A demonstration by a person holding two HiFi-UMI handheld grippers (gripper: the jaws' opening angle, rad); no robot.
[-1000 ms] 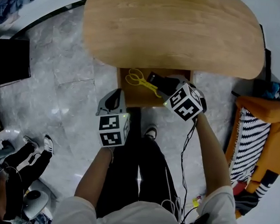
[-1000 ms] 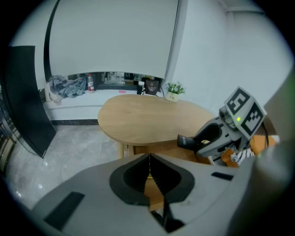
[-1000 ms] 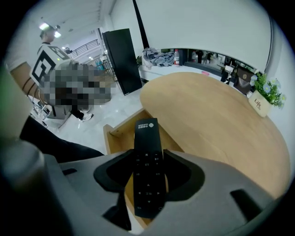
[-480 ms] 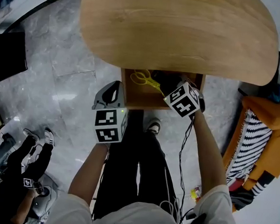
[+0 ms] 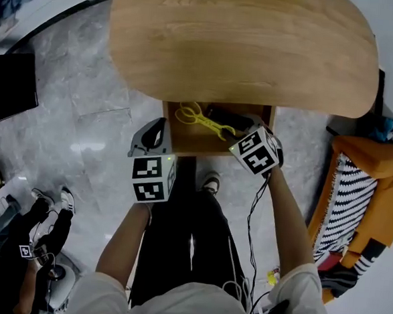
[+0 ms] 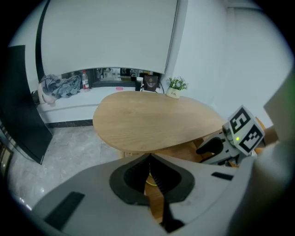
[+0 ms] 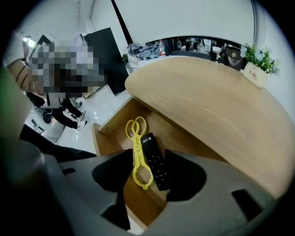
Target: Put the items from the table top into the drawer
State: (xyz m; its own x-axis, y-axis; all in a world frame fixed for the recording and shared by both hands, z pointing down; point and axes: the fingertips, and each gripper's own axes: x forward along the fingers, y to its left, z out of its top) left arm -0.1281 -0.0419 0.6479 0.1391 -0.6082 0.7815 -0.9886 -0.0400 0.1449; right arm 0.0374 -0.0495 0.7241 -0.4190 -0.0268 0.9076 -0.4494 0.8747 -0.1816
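1. The left tongs (image 6: 150, 159) are closed tip to tip, with nothing between them. In the head view they are held just beside the left front corner of the open drawer (image 5: 184, 147), above the floor (image 5: 85, 112).
2. The right tongs (image 7: 147, 173) point steeply down into the drawer. Their jaws are wide apart and opening, and the pads press on nothing.
3. The black remote control (image 7: 154, 159) lies flat on the drawer bottom, seen between the right jaws.
4. The yellow scissor-handled tool (image 7: 137, 152) lies against the left side of the remote control.
5. The drawer stands pulled out from under the wooden surface (image 5: 245, 42).
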